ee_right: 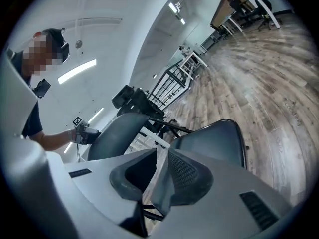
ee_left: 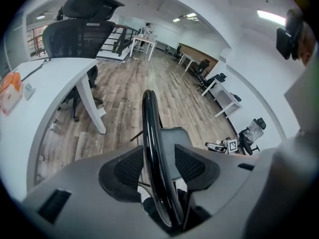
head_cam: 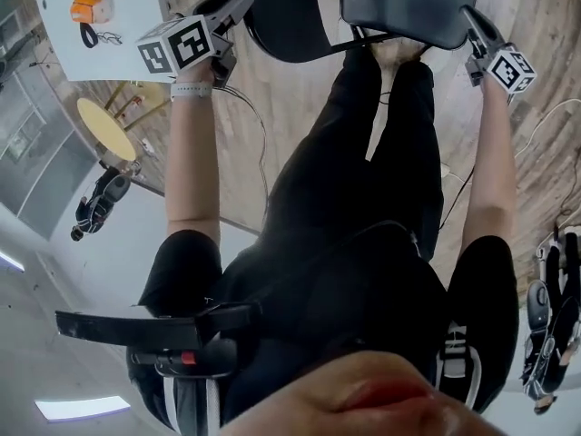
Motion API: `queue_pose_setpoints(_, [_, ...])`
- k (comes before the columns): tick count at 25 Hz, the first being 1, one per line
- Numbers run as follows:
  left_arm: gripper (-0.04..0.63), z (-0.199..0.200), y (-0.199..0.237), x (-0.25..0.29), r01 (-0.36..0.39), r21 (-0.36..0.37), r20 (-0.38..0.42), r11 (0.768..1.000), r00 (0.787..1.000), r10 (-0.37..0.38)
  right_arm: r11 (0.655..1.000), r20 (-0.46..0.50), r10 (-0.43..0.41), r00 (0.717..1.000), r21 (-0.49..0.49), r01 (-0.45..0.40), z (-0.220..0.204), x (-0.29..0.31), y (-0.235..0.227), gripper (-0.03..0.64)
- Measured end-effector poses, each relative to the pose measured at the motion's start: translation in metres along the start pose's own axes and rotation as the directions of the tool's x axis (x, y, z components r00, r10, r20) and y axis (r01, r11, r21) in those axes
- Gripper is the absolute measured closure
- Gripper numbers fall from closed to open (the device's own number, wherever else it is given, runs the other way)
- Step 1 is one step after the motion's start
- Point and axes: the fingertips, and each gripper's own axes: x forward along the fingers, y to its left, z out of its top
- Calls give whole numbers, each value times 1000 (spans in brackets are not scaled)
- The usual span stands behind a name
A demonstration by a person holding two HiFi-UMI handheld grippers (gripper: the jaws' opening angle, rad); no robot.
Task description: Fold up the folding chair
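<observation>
The black folding chair stands open in front of me, with its backrest (head_cam: 281,16) on the left and its seat (head_cam: 408,7) on the right in the head view. My left gripper (head_cam: 238,3) is at the backrest's top edge. In the left gripper view its jaws (ee_left: 160,166) stand wide open, and the backrest's rim (ee_left: 149,133) runs between them without being pinched. My right gripper (head_cam: 472,21) sits at the seat's right edge. Its jaws (ee_right: 160,171) are only a slit apart with nothing between them, and the seat (ee_right: 214,143) lies just beyond them.
A white desk (head_cam: 100,34) with an orange object (head_cam: 91,7) stands at the left, with a black office chair (ee_left: 79,29) behind it. A yellow round table (head_cam: 104,127) and cables (head_cam: 245,107) are on the wooden floor. My legs stand close to the chair.
</observation>
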Motion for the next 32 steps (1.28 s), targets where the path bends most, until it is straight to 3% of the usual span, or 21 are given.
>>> queue_pose_setpoints(3, [405, -3, 10, 4, -38, 21, -40, 999, 998, 39, 999, 0, -45, 999, 16, 45, -6, -10, -32, 552])
queue_pose_setpoints(11, [396, -9, 8, 26, -7, -15, -114, 1000, 993, 6, 984, -62, -160, 985, 69, 164, -50, -31, -100, 493])
queue_pose_setpoints(15, [396, -15, 7, 36, -18, 17, -145, 1000, 989, 21, 981, -111, -66, 992, 172, 85, -79, -28, -124, 332])
queue_pose_setpoints(16, [396, -14, 7, 38, -21, 23, -151, 1000, 988, 25, 978, -133, -36, 991, 201, 62, -85, -25, -129, 319])
queue_pose_setpoints(22, [396, -15, 4, 59, -40, 30, -181, 999, 983, 45, 953, -226, 42, 973, 302, 29, -104, -15, -172, 307])
queue_pose_setpoints(29, [396, -26, 13, 68, -66, 18, -203, 998, 977, 69, 932, -248, 114, 962, 361, -17, -118, 2, -185, 305])
queue_pose_setpoints(32, [396, -29, 15, 68, -66, 0, -212, 998, 975, 64, 922, -302, 145, 942, 388, -17, -135, 1, -189, 305])
